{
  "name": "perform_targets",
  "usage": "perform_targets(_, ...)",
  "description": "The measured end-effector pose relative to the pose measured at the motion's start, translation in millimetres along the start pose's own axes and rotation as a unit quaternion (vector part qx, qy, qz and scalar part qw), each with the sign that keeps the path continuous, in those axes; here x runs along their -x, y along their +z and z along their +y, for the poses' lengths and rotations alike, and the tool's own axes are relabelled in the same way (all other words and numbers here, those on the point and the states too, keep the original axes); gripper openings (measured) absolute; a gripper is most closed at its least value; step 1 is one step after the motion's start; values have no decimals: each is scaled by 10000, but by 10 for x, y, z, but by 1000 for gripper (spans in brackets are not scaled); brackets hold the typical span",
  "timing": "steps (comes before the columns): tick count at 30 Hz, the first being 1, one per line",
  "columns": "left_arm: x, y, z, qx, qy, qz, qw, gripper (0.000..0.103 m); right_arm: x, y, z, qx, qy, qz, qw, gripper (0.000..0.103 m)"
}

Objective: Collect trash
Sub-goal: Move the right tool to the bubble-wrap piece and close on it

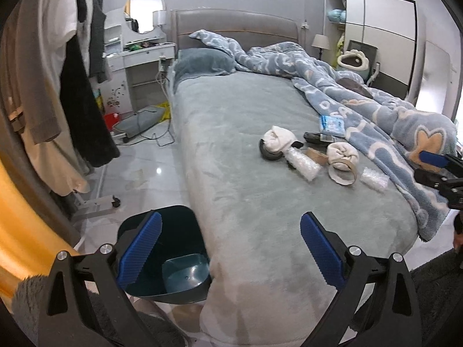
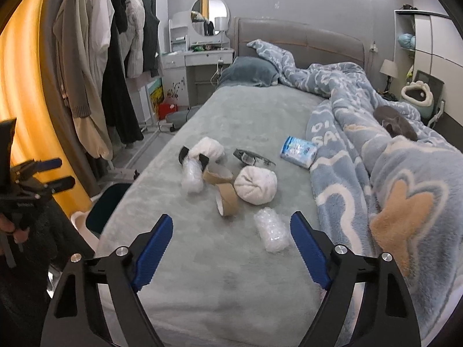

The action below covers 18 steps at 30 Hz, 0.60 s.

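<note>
A: Right gripper [image 2: 231,248] is released, nothing between the jaws, hovering over the near part of the bed [image 2: 202,289]. Nearest trash is the bubble wrap wad [image 2: 272,230], just ahead and slightly right of centre.

B: So shift right a touch before descending?

A: Yes. Centre the jaws on the wad, straddle its short side, come down until the pads are just off the bedspread, then close. It's soft and springy, so I'd squeeze well in or it may pop out.

B: Risk?

A: Pinching the fleece along with it. The blue blanket [image 2: 390,202] edge is near on the right; keep the right pad off it.

B: Left gripper [image 1: 231,248]?

A: Also released and empty, held over the near left corner of the bed. The bin [image 1: 173,260] sits on the floor right against that corner.

B: Beyond the wad?

A: Tape rolls [image 2: 227,199], white bundle [image 2: 256,188], second bubble wrap piece [image 2: 192,177], blue pack [image 2: 298,151]. Later.
</note>
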<state>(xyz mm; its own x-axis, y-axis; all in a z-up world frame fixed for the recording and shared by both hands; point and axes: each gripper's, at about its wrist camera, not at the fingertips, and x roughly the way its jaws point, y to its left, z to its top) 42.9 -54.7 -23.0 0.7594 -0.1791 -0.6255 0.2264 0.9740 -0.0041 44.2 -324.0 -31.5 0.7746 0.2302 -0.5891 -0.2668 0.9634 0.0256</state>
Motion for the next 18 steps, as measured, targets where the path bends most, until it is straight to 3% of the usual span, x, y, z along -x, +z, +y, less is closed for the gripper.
perform_targets(5, -170, 61, -53, 12, -352, 206, 9992, 90, -179, -36, -146, 6, 35, 173, 9998, 75)
perform_targets(12, -416, 172, -152, -136, -433, 226, 9987, 81, -504, -77, -299, 92, 191, 492, 9986, 67)
perform_targets(18, -656, 245, -176, 87, -742, 402, 9964, 71, -761, -133, -374, 164, 260, 733, 9968, 59)
